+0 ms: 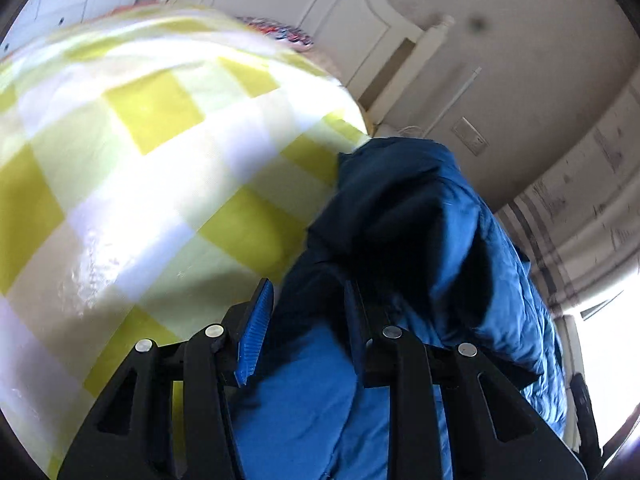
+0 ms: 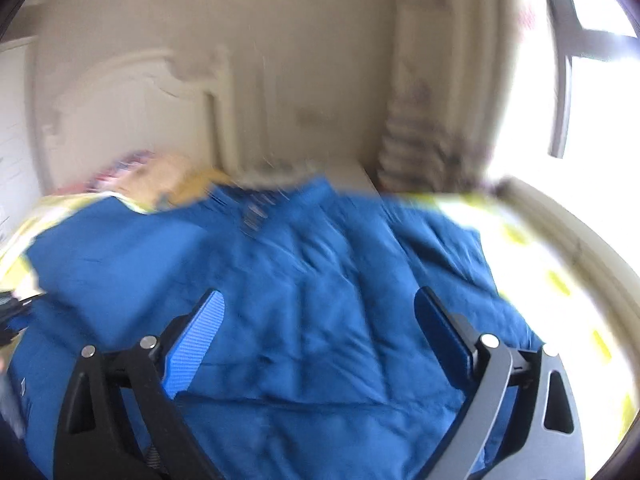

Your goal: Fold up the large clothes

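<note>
Left wrist view: the left gripper (image 1: 306,320) has its fingers (image 1: 256,332) set narrowly apart with a fold of the blue quilted jacket (image 1: 420,208) bunched between them; whether the pads actually press the fabric cannot be told. The jacket rises in a dark heap just beyond the fingers, beside the yellow-and-white checked bed cover (image 1: 152,152). A white headboard (image 1: 360,20) stands behind the jacket.

Right wrist view, blurred: the right gripper (image 2: 320,328) holds its fingers (image 2: 196,340) wide apart, empty, above the jacket (image 2: 312,280), which lies spread across the checked cover (image 2: 532,256). A bright window (image 2: 592,120) lies beyond the jacket.
</note>
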A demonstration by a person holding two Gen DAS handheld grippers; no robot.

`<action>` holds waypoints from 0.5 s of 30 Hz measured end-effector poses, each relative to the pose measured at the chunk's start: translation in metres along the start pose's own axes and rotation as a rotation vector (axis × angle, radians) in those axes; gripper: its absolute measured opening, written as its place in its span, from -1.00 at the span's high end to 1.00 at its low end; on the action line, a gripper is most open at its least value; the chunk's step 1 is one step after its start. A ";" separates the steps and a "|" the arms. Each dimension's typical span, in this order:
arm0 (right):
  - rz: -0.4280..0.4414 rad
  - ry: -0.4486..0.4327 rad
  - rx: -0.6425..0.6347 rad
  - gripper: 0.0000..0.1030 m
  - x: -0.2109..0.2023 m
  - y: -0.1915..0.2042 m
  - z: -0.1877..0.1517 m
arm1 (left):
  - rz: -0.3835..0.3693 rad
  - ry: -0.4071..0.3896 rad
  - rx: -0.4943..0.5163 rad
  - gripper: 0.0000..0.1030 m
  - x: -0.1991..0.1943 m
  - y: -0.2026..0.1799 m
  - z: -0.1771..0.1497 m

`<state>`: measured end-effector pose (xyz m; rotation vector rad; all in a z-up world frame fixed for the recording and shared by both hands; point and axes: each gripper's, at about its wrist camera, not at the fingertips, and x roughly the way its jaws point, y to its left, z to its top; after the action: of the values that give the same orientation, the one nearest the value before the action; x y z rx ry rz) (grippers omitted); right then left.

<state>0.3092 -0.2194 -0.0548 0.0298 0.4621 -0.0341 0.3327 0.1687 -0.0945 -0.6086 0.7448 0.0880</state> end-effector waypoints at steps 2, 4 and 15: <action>0.100 -0.052 -0.148 -0.83 -0.014 0.033 -0.001 | -0.001 -0.002 -0.003 0.57 0.000 0.000 0.000; 0.128 -0.049 -0.326 -0.83 -0.018 0.068 -0.005 | -0.002 -0.010 0.016 0.57 -0.002 -0.001 -0.003; 0.031 0.097 -0.742 -0.18 0.039 0.190 -0.011 | -0.002 0.007 0.012 0.57 0.001 0.005 -0.002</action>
<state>0.3466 -0.0305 -0.0782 -0.6923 0.5483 0.1709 0.3313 0.1715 -0.0984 -0.5984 0.7510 0.0797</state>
